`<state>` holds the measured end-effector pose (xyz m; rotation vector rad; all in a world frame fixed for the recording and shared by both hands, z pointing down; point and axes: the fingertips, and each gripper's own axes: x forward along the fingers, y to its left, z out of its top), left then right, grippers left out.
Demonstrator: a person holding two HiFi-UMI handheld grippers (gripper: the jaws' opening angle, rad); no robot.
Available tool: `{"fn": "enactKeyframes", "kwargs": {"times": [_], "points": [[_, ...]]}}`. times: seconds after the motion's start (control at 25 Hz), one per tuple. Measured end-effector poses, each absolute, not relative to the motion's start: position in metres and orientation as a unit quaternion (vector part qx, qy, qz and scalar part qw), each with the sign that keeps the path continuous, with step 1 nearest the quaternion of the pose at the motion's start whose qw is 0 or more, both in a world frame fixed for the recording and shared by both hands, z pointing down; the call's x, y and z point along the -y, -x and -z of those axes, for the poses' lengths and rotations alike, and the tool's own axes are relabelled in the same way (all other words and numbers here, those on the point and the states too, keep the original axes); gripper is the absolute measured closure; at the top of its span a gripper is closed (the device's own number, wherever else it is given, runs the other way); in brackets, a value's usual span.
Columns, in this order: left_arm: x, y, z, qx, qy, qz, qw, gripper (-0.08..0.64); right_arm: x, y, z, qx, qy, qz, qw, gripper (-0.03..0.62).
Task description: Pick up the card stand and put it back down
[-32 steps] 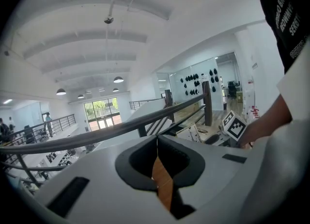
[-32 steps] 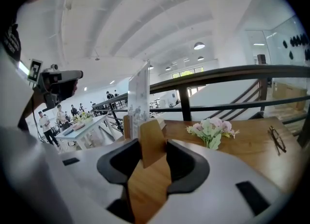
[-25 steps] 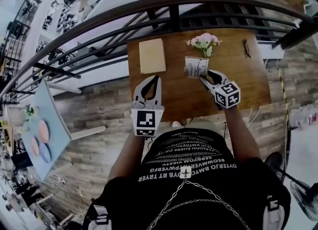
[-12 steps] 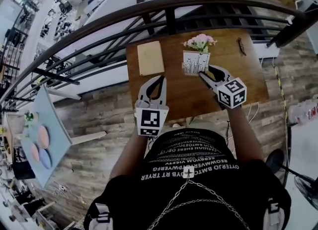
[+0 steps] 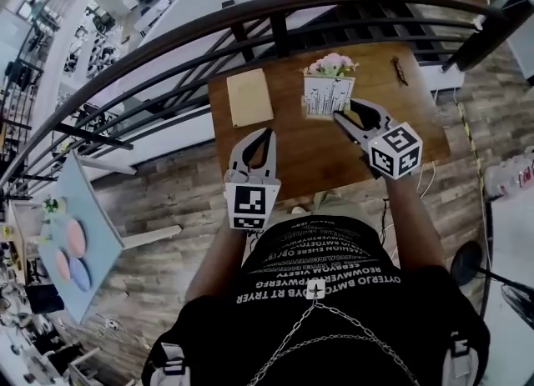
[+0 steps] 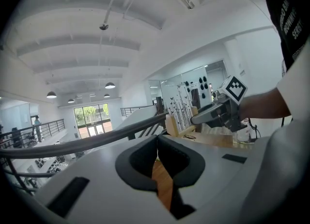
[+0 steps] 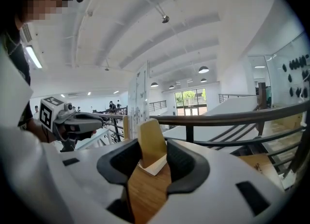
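The card stand [image 5: 327,97] is a white printed card upright on a small wooden base. My right gripper [image 5: 342,119] is shut on that base and holds it just above the wooden table [image 5: 300,163], in front of the pink flowers [image 5: 331,64]. In the right gripper view the wooden base [image 7: 151,141] sits clamped between the pads of the right gripper [image 7: 152,146]. My left gripper [image 5: 266,133] hovers over the table's front left, shut and empty. In the left gripper view, the left gripper [image 6: 157,139] has its tips touching, and the card stand [image 6: 180,112] shows beyond it.
A tan rectangular pad [image 5: 249,97] lies at the table's back left. A small dark object [image 5: 402,72] lies at the back right. A dark curved railing [image 5: 284,5] runs just behind the table. Wood plank floor surrounds it.
The right gripper has carried the card stand up and away from me, closer to the flowers, and the card now stands more upright. The left gripper has barely moved.
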<state>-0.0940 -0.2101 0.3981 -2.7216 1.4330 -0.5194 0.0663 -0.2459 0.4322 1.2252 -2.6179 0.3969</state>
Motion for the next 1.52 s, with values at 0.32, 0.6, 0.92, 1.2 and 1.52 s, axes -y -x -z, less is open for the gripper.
{"fn": "enactKeyframes", "kwargs": {"times": [0.32,0.6,0.92,1.2,1.52], "points": [[0.204,0.097,-0.403,-0.454,0.875,0.171,0.010,0.532,0.241,-0.063,-0.416,0.894,-0.419,-0.125,0.099,0.411],[0.208,0.093,-0.404,-0.449,0.877,0.169,0.011,0.532,0.243,-0.068,-0.407,0.894,-0.422,-0.118,0.094,0.411],[0.218,0.090,-0.404,-0.448,0.878,0.169,0.005,0.532,0.251,-0.076,-0.404,0.891,-0.430,-0.109,0.098,0.411],[0.231,0.087,-0.415,-0.450,0.876,0.174,-0.005,0.532,0.264,-0.080,-0.416,0.892,-0.423,-0.114,0.111,0.411],[0.253,0.085,-0.426,-0.458,0.870,0.180,-0.019,0.532,0.287,-0.090,-0.443,0.890,-0.417,-0.138,0.121,0.411]]}}
